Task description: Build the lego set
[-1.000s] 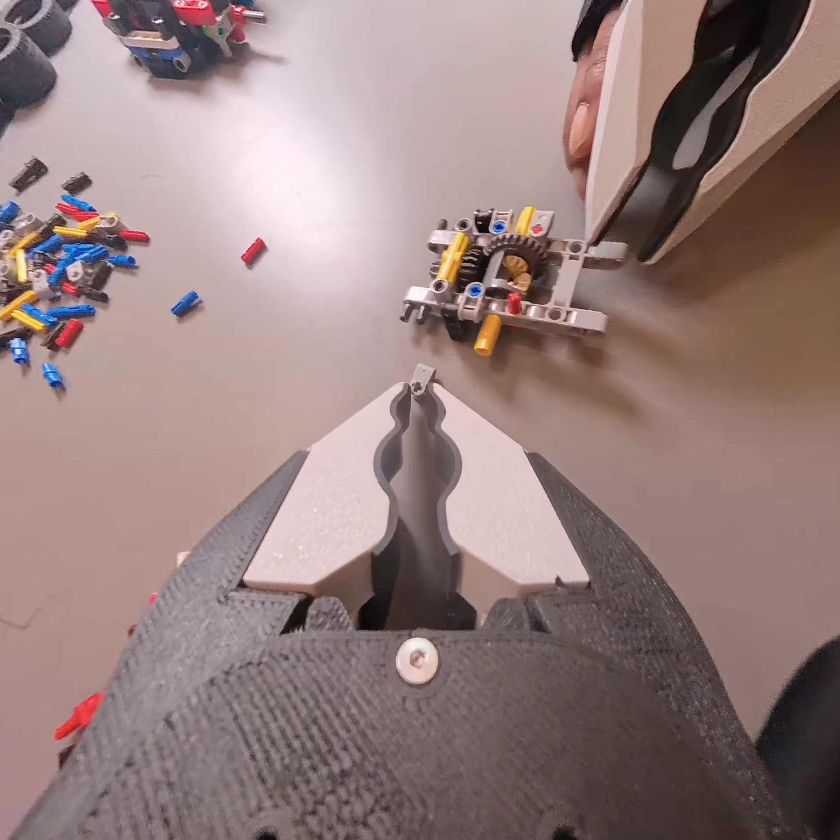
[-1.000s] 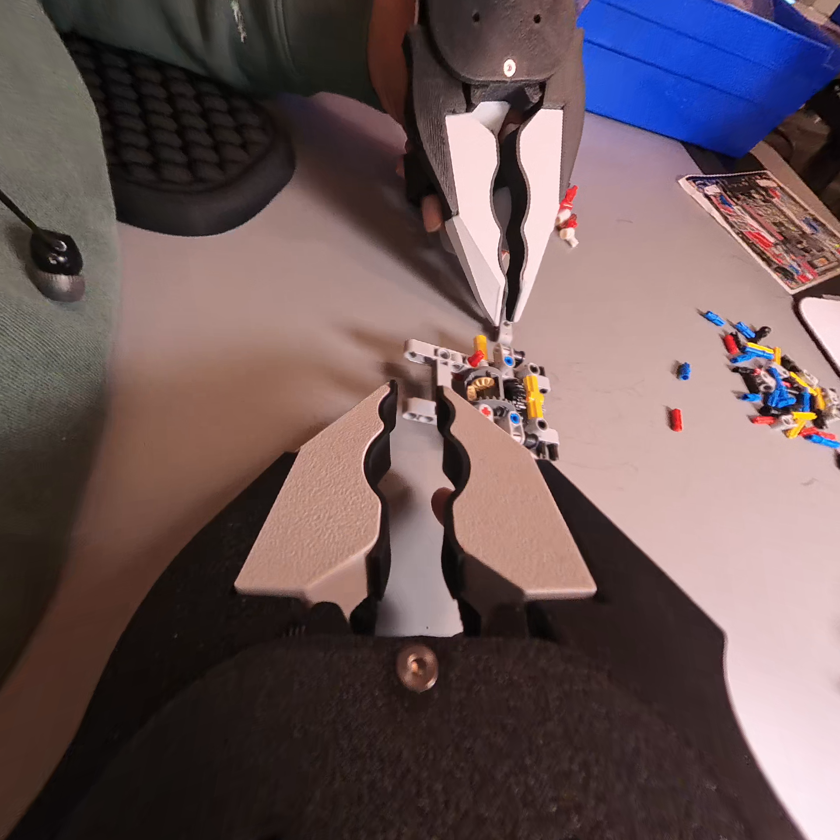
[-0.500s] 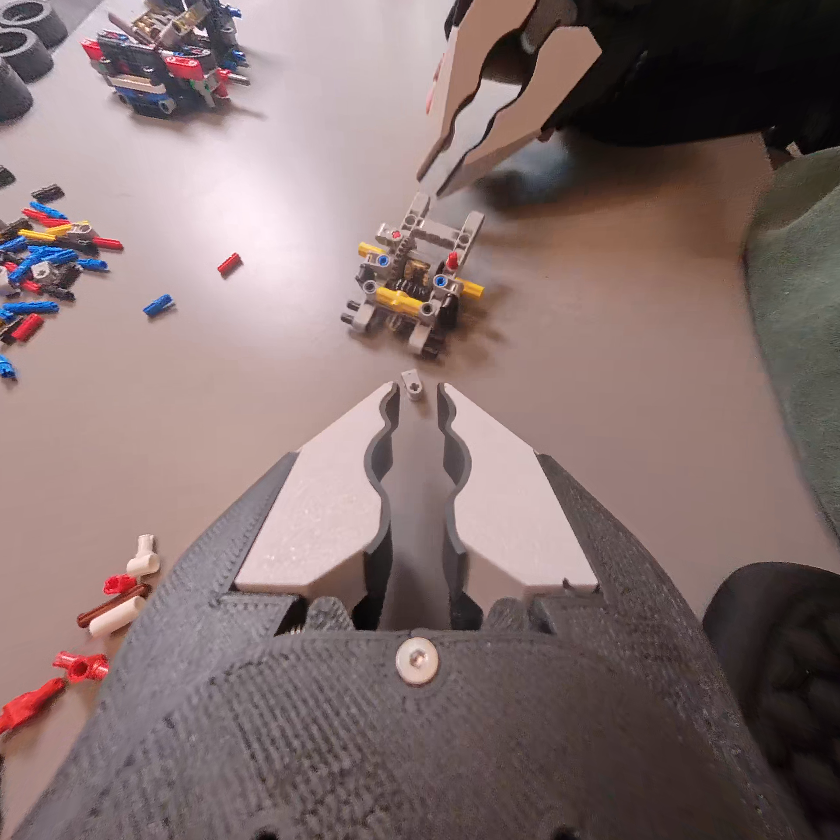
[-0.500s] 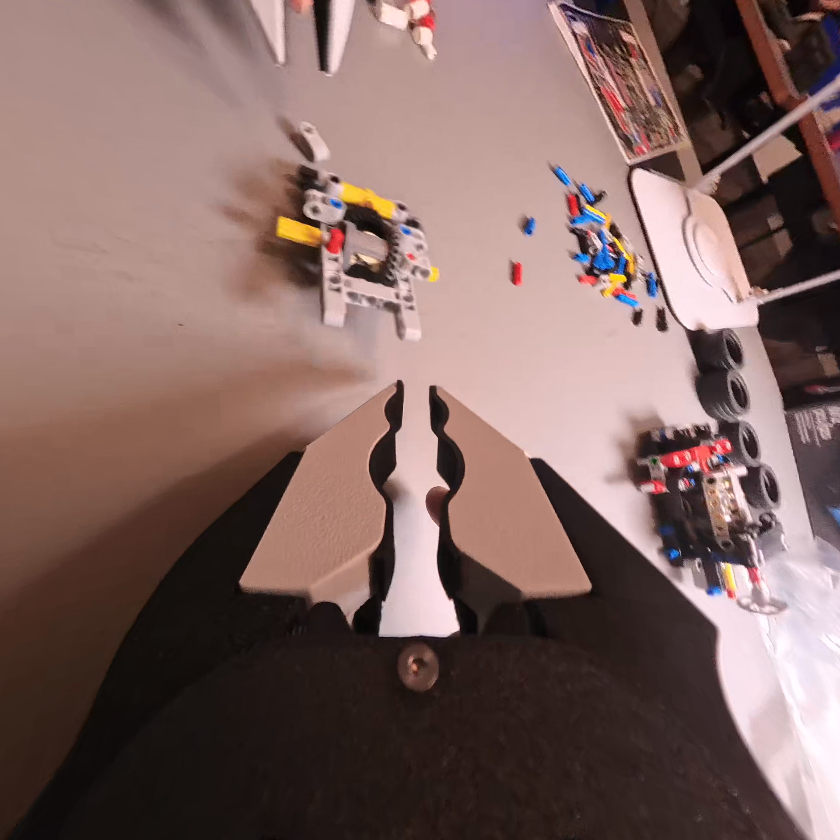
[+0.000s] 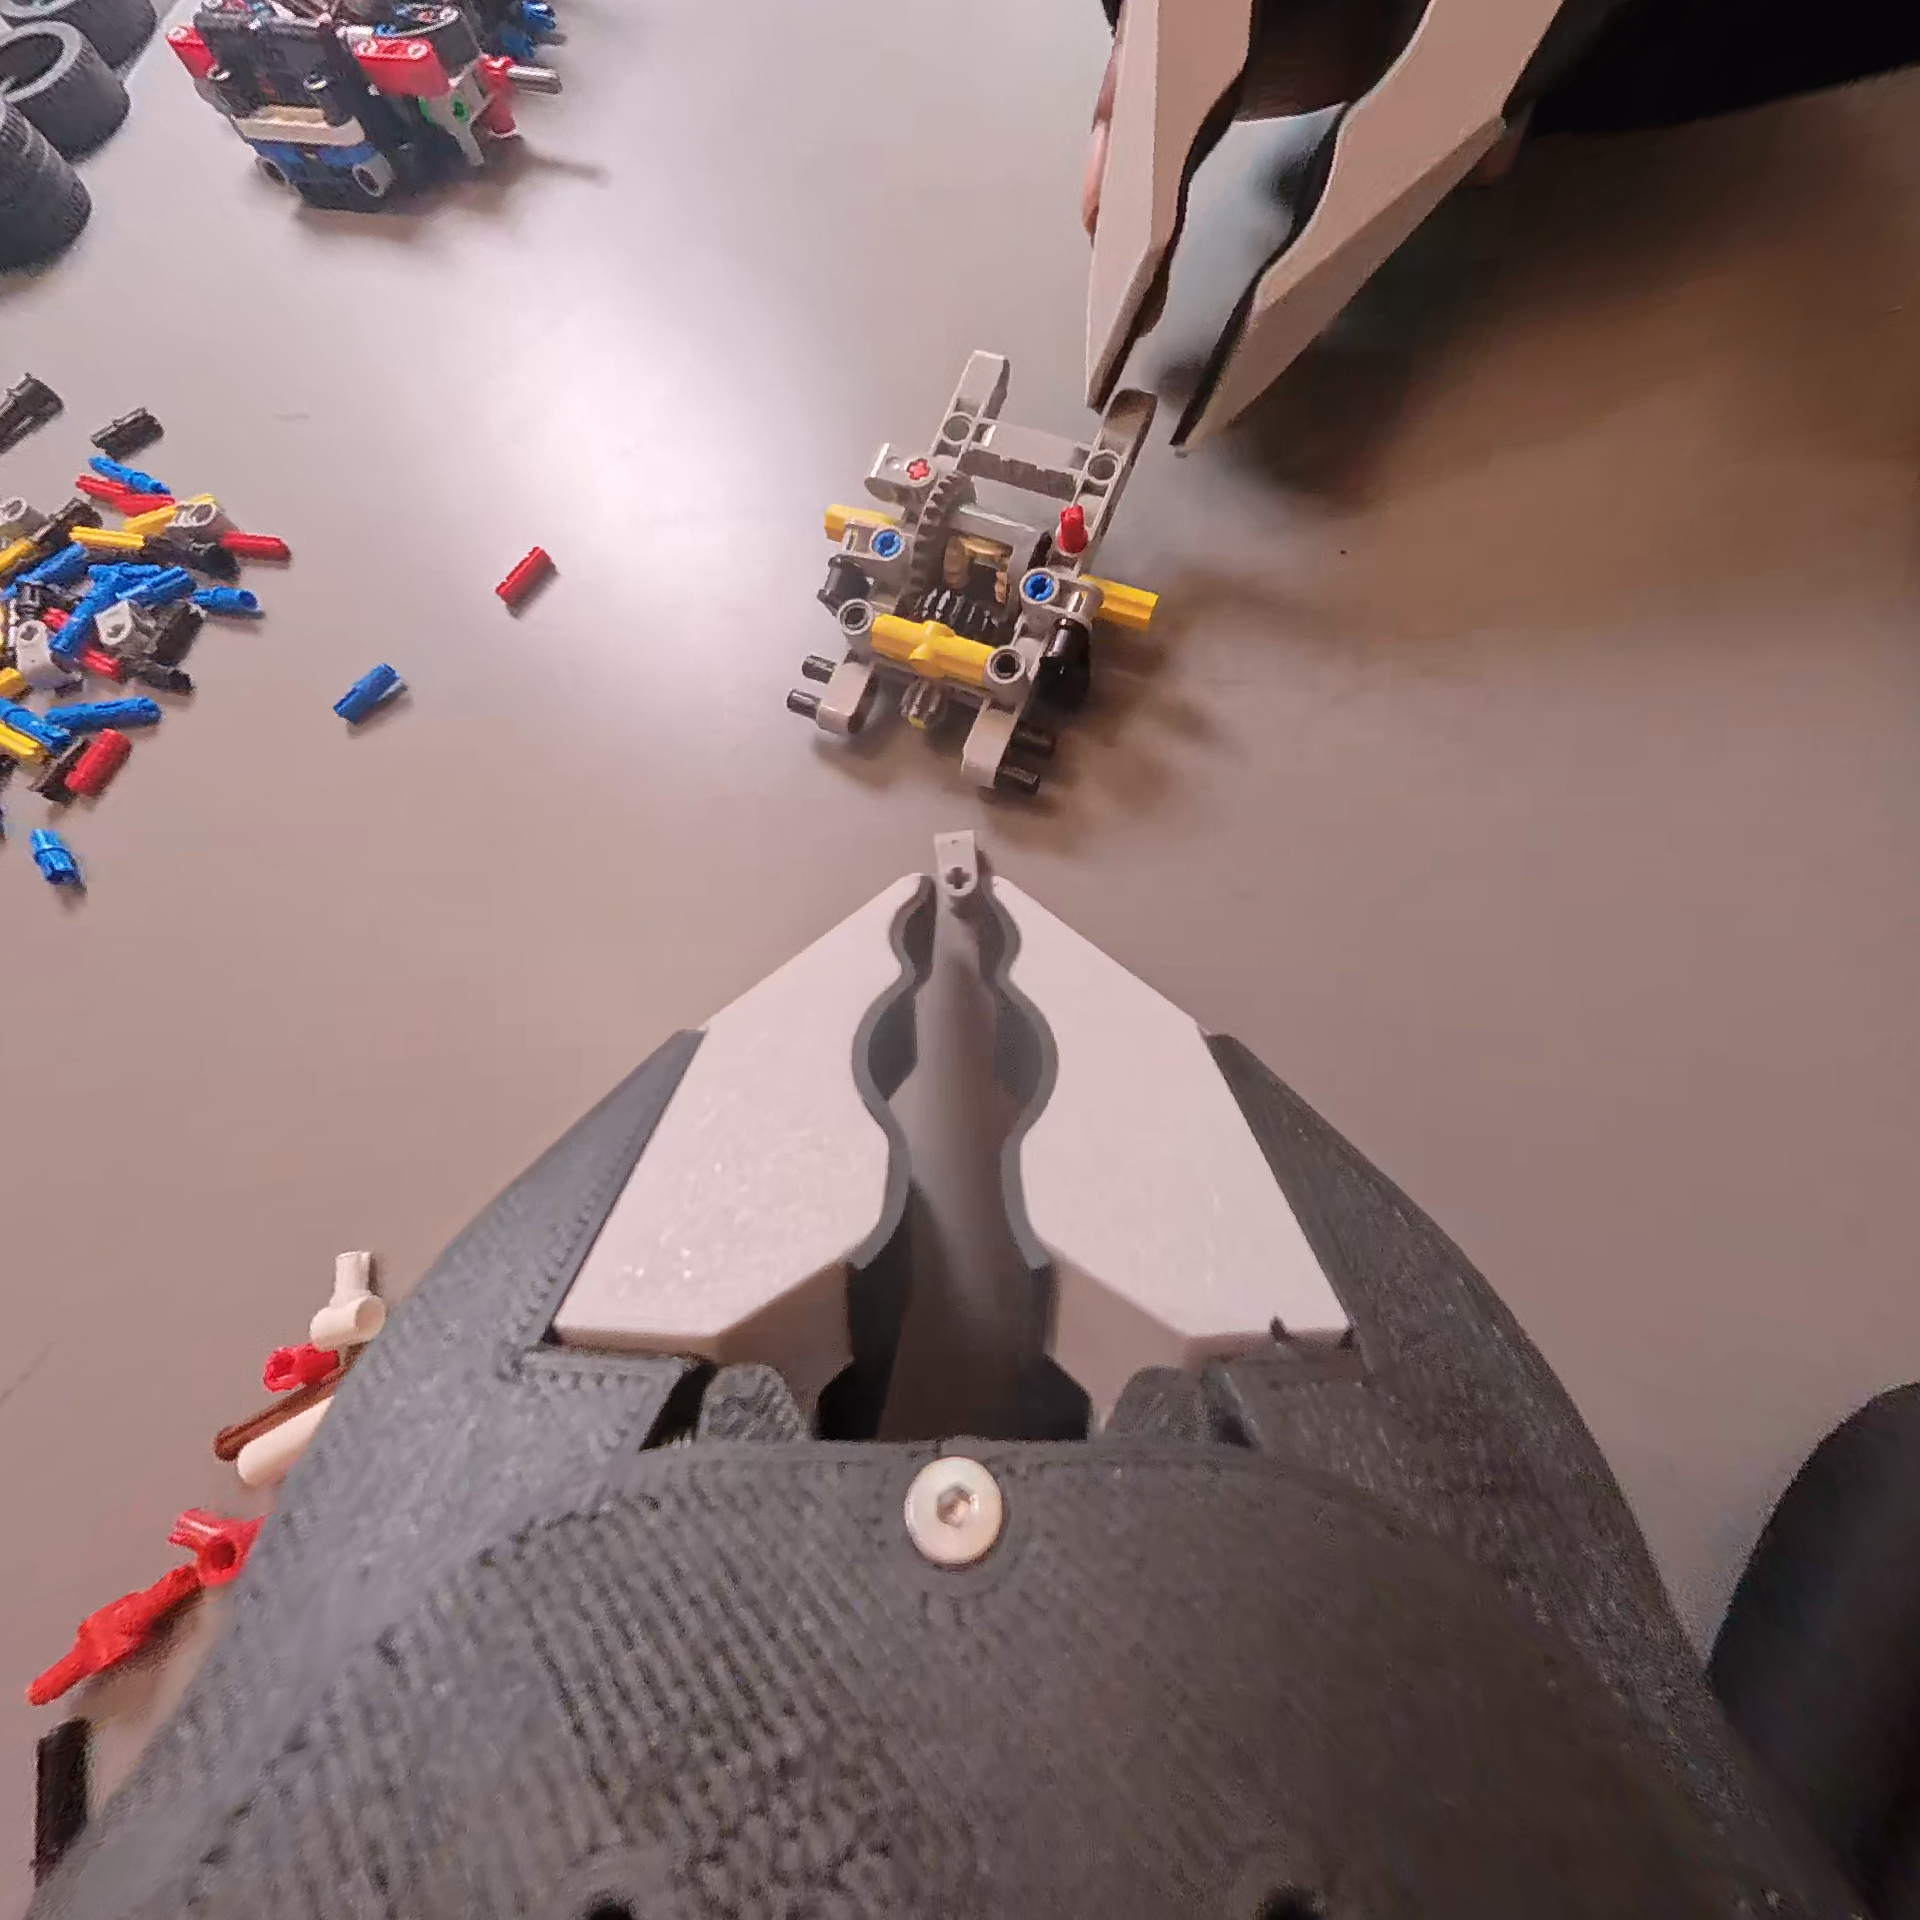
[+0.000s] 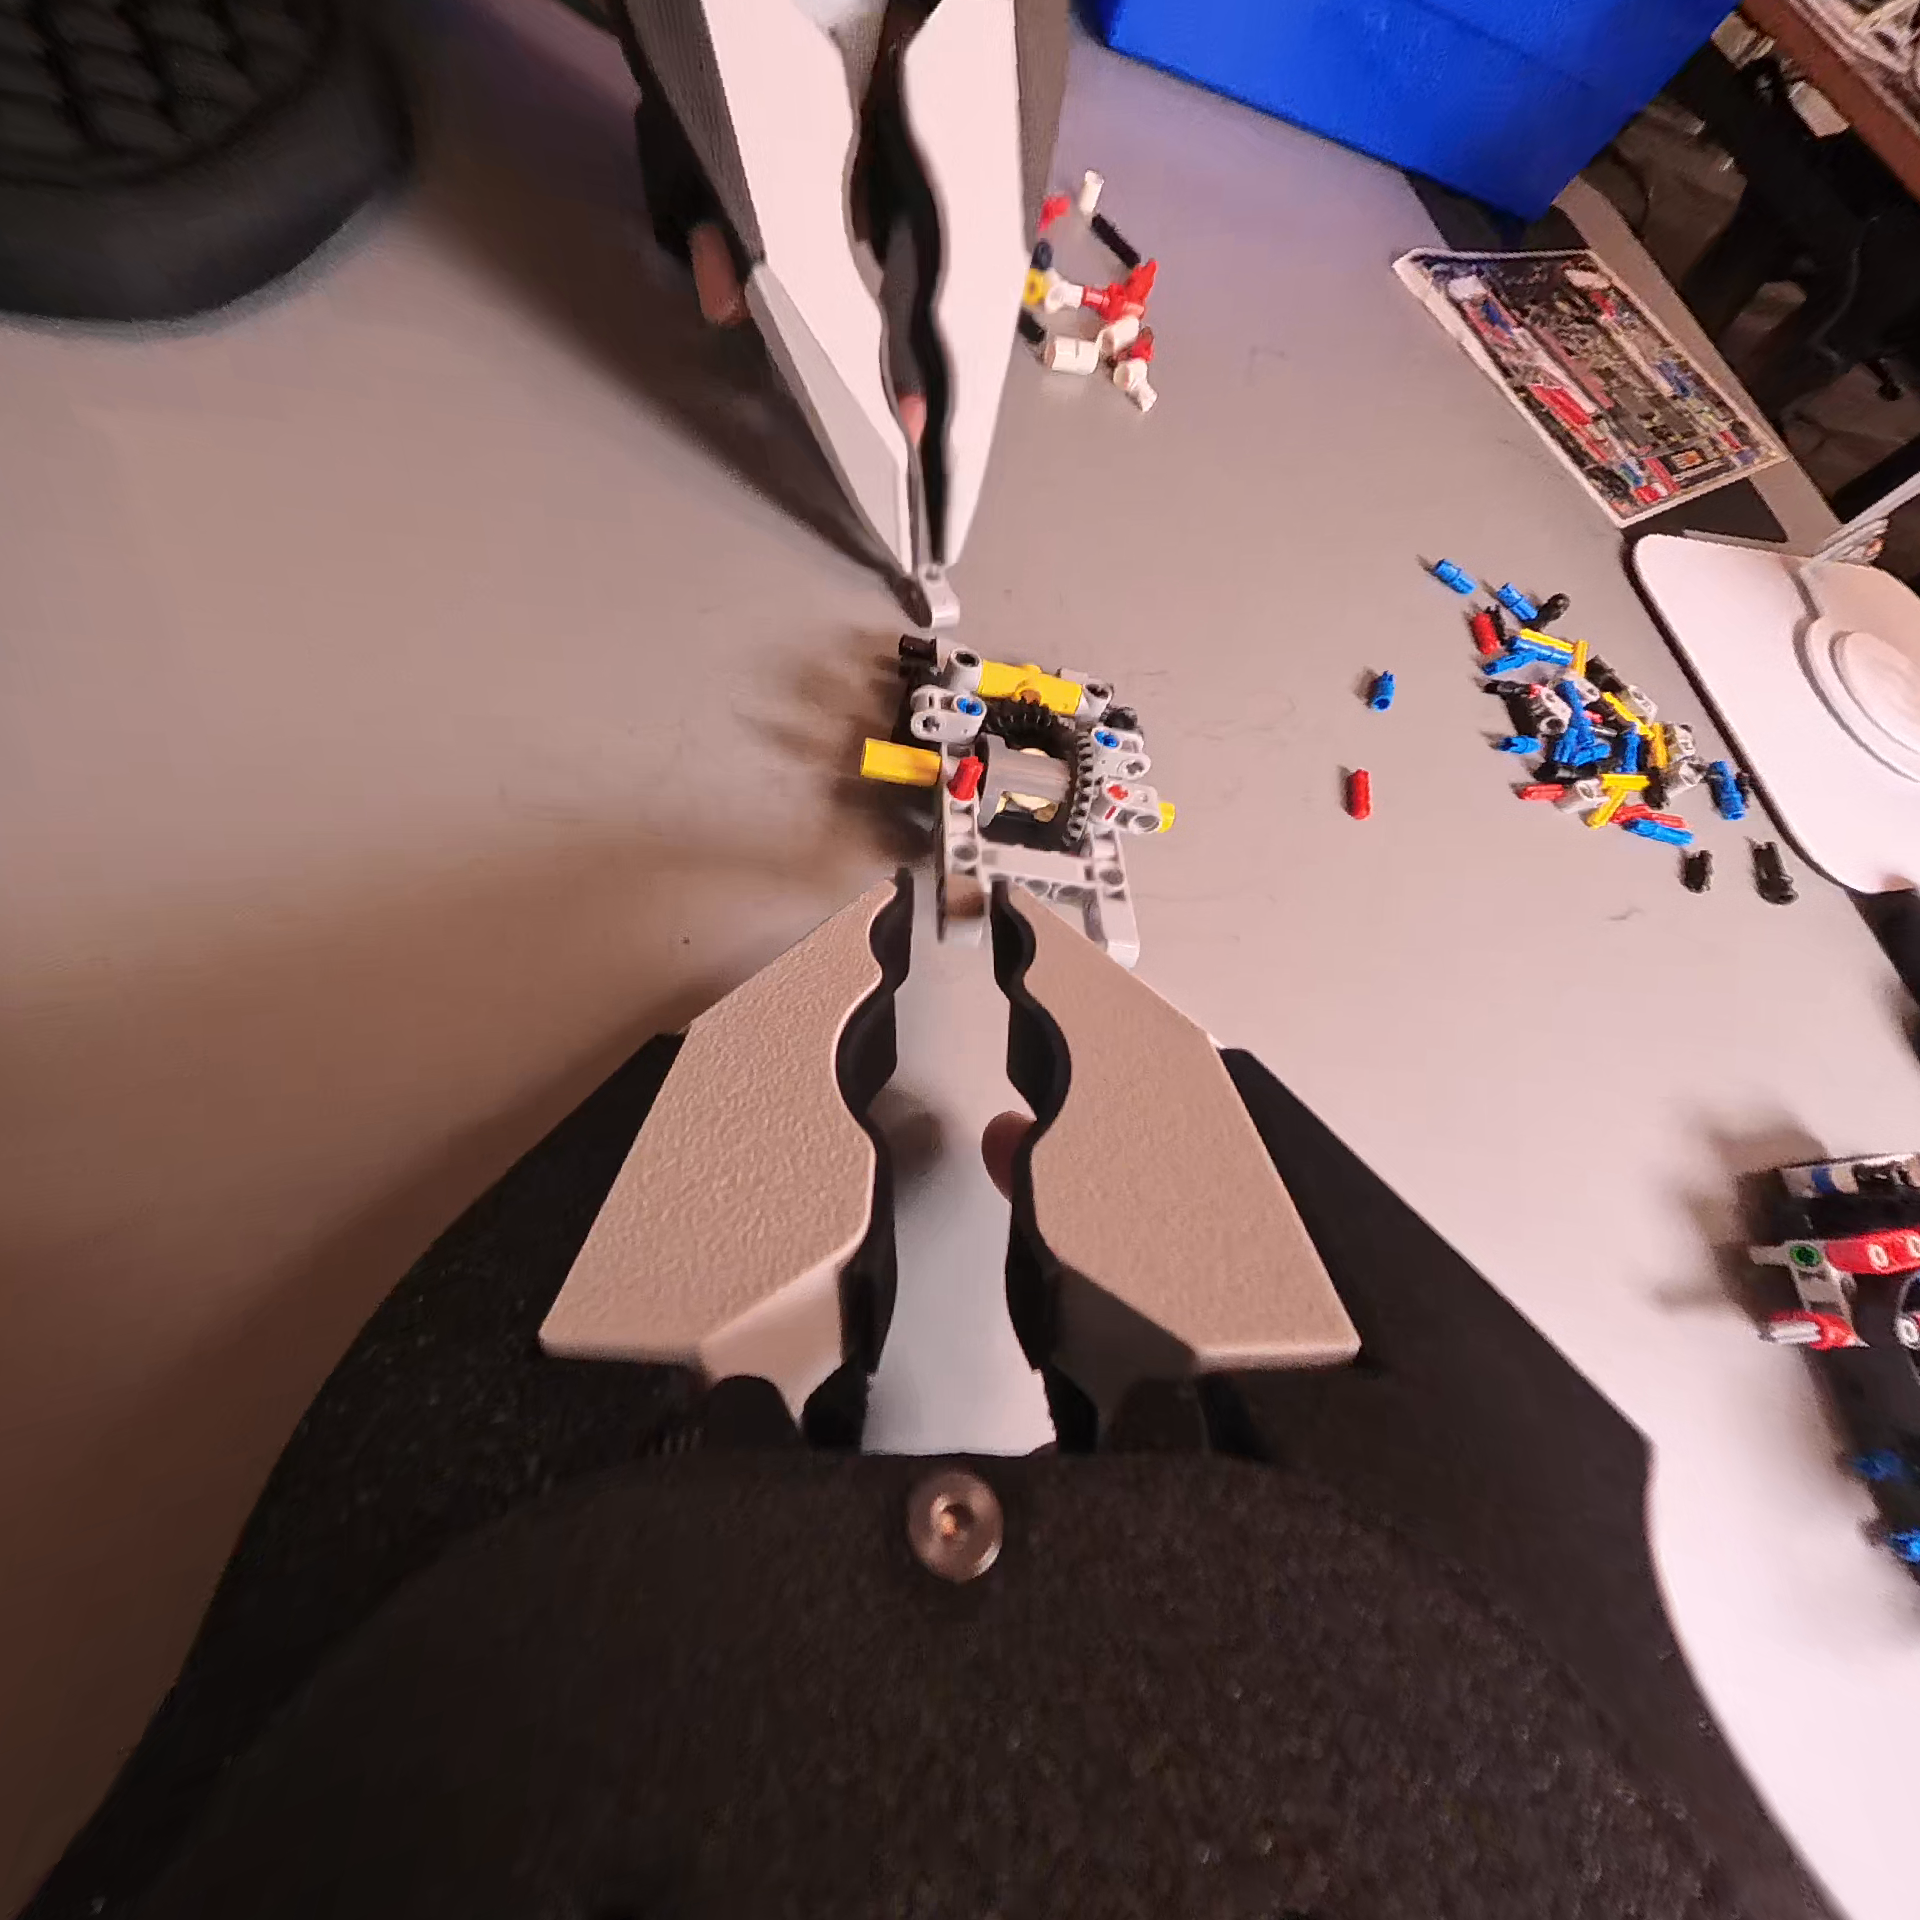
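Note:
A small grey, yellow and black gear assembly [image 5: 977,603] lies on the table, and also shows in the right wrist view [image 6: 1029,769]. My left gripper [image 5: 956,883] is shut on a small grey connector piece [image 5: 956,864], held just short of the assembly's near end. From the right wrist view the left gripper [image 6: 930,582] points down at the assembly's far side with the piece [image 6: 940,601] at its tips. My right gripper [image 6: 951,909] is open, its fingers straddling the end of one of the assembly's grey beams [image 6: 961,920]. In the left wrist view the right gripper [image 5: 1143,421] has one finger touching that beam [image 5: 1127,416].
A pile of small coloured pins [image 5: 94,613] [image 6: 1600,727], a loose red pin [image 5: 525,575] and a blue pin [image 5: 367,693] lie nearby. A partly built car [image 5: 353,94] [image 6: 1849,1278], tyres [image 5: 42,125], white and red parts [image 6: 1101,312], a booklet [image 6: 1579,374], a white tray [image 6: 1787,707] and a blue bin [image 6: 1403,83] surround the work area. Across from one pair of fingers to the other is roughly 10 cm.
My left gripper has shut on the small grey piece that lay loose before its open tips. My right gripper has swung back to the assembly and now straddles its beam.

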### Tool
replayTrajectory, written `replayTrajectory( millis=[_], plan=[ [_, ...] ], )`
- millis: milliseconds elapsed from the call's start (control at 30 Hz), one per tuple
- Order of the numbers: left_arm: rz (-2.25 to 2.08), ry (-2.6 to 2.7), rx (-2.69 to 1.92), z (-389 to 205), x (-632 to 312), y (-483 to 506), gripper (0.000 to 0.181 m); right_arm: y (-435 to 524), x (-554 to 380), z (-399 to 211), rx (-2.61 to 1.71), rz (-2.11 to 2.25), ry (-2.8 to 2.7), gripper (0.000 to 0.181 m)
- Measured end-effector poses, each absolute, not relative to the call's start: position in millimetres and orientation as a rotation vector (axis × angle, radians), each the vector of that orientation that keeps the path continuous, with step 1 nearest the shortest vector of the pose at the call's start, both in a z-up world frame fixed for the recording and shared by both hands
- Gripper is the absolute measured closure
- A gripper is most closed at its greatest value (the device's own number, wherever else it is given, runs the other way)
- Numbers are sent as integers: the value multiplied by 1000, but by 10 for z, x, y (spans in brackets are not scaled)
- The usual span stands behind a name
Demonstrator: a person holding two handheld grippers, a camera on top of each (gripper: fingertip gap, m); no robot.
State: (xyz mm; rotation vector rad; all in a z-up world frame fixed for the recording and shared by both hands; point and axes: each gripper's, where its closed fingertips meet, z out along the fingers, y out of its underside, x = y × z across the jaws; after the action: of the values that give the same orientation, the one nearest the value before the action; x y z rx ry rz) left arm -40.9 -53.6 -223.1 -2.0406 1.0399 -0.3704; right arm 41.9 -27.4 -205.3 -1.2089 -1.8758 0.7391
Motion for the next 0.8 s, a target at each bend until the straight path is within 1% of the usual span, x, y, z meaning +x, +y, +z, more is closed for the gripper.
replayTrajectory(
  millis=[33, 233, 300, 367, 467, 567, 800],
  plan=[
    [-378, 1046, -2033, -2226, -396, -544, 181, -274, 408, -2013, -1211, 765, -1853, 168],
    [-372, 1028, -2027, -2213, -427, -524, 180, -315, 378, -1890, -1200, 844, -1790, 169],
    [-385, 1028, -2022, -2205, -407, -525, 165, -332, 387, -1941, -1198, 817, -1821, 169],
    [-380, 1040, -2019, -2216, -369, -516, 157, -340, 398, -1997, -1195, 786, -1854, 169],
    [-342, 1067, -2016, -2251, -318, -487, 160, -314, 399, -2040, -1200, 744, -1866, 170],
    [-309, 1090, -2006, -2253, -300, -472, 176, -224, 407, -2073, -1199, 667, -1861, 171],
    [-410, 1120, -1959, -2188, -215, -571, 176, 46, 386, -2104, -1200, 539, -1835, 172]
  ],
)
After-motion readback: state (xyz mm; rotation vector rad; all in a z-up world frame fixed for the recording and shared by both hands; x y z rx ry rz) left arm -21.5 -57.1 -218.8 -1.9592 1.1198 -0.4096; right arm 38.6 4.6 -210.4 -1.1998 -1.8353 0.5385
